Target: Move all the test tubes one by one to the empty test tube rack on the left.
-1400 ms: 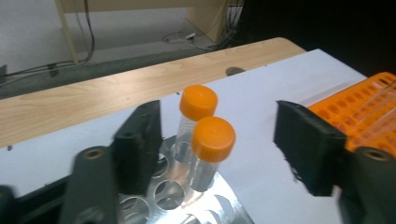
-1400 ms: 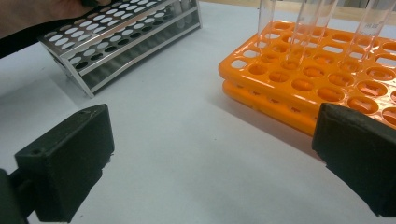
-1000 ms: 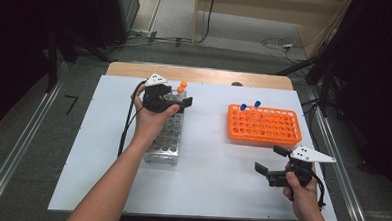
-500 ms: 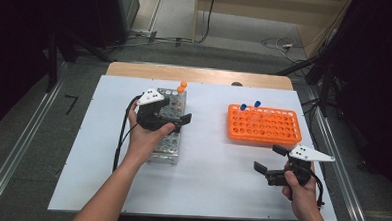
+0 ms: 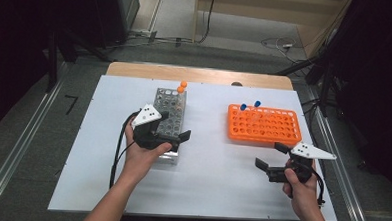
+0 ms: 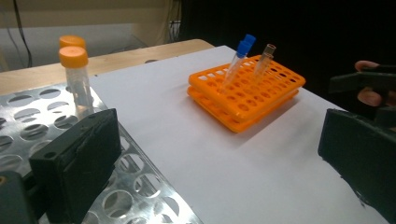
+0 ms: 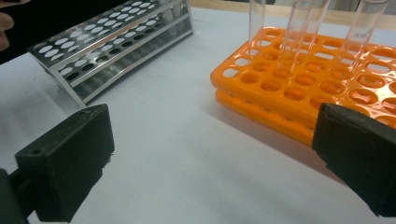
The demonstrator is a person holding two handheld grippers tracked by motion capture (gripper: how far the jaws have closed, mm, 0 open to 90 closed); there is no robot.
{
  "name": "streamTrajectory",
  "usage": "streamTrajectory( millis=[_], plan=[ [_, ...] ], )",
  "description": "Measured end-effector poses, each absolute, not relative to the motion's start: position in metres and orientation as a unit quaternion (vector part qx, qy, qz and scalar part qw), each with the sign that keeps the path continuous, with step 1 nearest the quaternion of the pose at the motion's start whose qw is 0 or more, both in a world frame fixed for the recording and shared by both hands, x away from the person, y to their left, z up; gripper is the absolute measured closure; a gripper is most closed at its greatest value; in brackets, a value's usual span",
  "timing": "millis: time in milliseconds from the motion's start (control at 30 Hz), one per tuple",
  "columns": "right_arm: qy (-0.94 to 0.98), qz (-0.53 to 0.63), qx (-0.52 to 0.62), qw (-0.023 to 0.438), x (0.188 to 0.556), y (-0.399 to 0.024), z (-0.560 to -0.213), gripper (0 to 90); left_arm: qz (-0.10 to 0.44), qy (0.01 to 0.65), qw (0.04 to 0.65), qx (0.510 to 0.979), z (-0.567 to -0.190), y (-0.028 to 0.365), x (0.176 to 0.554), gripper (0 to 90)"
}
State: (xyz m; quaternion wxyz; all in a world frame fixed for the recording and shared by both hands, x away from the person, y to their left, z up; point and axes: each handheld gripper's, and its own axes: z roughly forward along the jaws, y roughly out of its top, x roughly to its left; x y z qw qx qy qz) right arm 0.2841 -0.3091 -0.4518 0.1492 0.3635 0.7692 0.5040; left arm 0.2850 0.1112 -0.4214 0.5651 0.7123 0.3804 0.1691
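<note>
Metal rack (image 5: 169,120) on white table (image 5: 105,186), left of centre; long axis runs away from person, near end under left gripper (image 5: 173,137). Two orange-capped tubes (image 6: 74,74) upright at far end. Left gripper jaws wide apart, empty, hovering above rack's near end. Right gripper (image 5: 271,158) jaws wide apart, empty, just before orange rack (image 5: 264,125).

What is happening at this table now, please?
A person works with a tool in each hand, sorting tubes between two racks. The left tool is open over the near end of the metal rack, holding nothing; two orange-capped tubes stand at the rack's far end. The right tool is open and empty, low over the table in front of the orange rack, which holds a few tubes, two with blue caps.
</note>
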Motion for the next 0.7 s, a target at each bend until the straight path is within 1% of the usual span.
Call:
streamTrajectory(
  millis=[200,400,567,700],
  plan=[
    [0.755,0.513,0.379,0.153,0.291,-0.312,-0.448,0.0,0.165,0.375,0.568,0.714,-0.425,0.109,0.273,0.0],
    [0.745,0.51,0.394,0.172,0.303,-0.312,-0.444,6.4,0.161,0.379,0.569,0.712,-0.429,0.11,0.268,0.0],
    [0.742,0.496,0.409,0.192,0.317,-0.31,-0.444,16.0,0.158,0.382,0.569,0.711,-0.431,0.112,0.266,0.0],
    [0.731,0.485,0.432,0.207,0.332,-0.312,-0.447,25.4,0.157,0.384,0.57,0.709,-0.433,0.114,0.265,0.0]
  ],
)
